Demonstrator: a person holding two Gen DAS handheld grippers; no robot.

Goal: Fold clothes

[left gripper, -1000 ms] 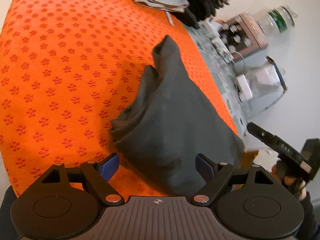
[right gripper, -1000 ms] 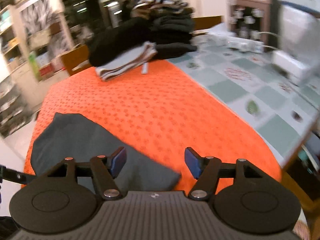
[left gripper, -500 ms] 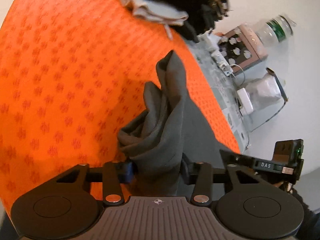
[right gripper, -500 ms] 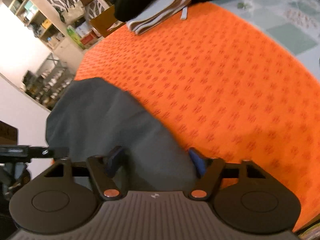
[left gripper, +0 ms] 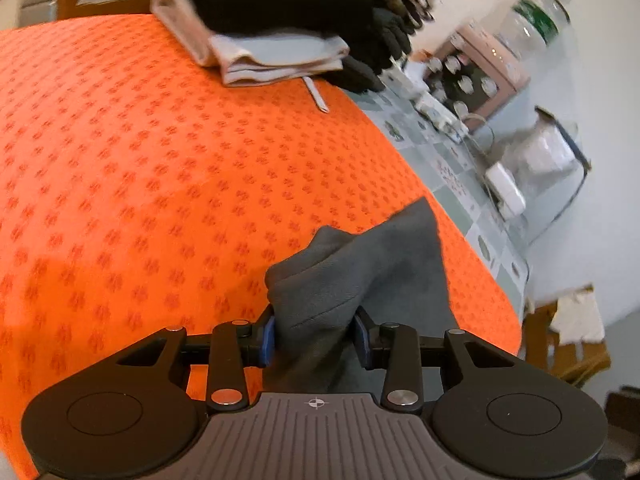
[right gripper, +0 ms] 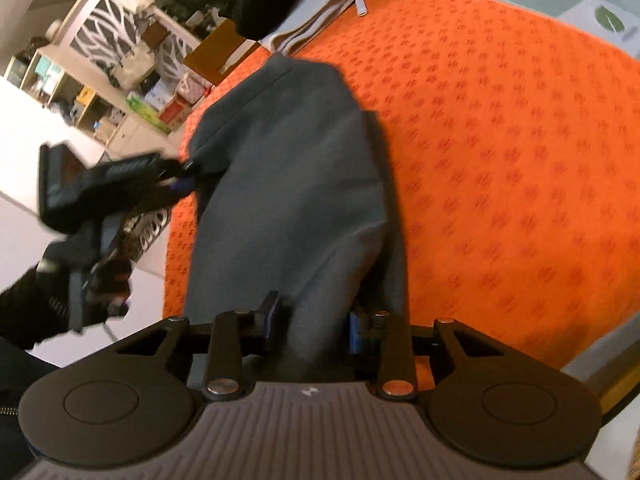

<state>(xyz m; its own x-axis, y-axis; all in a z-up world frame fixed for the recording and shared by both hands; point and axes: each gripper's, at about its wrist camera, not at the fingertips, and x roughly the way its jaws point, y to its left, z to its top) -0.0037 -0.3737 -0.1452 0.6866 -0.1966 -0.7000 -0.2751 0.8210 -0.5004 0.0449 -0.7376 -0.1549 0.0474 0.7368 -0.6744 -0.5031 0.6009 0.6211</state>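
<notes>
Both claws on the grey garment (left gripper: 360,276) now, which lies bunched over the orange mat (left gripper: 160,168) on the bench, lower centre of both views. Left claw (left gripper: 314,338) has just been closing; its blue pads (left gripper: 267,340) press a thick wad of gathered cloth between them. Right claw (right gripper: 310,326) likewise has just been closing, jaws pinched on a fold at the near edge of the same garment; that view is blurred, so I can't tell how many layers it holds. From the right wrist view the left claw shows at centre left, biting the far side of the cloth. My read: step in hand is lift-and-spread before the first fold. To do it well I'd raise both claws together, draw them apart until the cloth hangs flat between them, then lay it down on bare mat, clear of the folded stack (left gripper: 280,56) at upper centre. Left's wad looks too bulky; expect a twisted edge unless I shake it loose or regrip nearer a corner
</notes>
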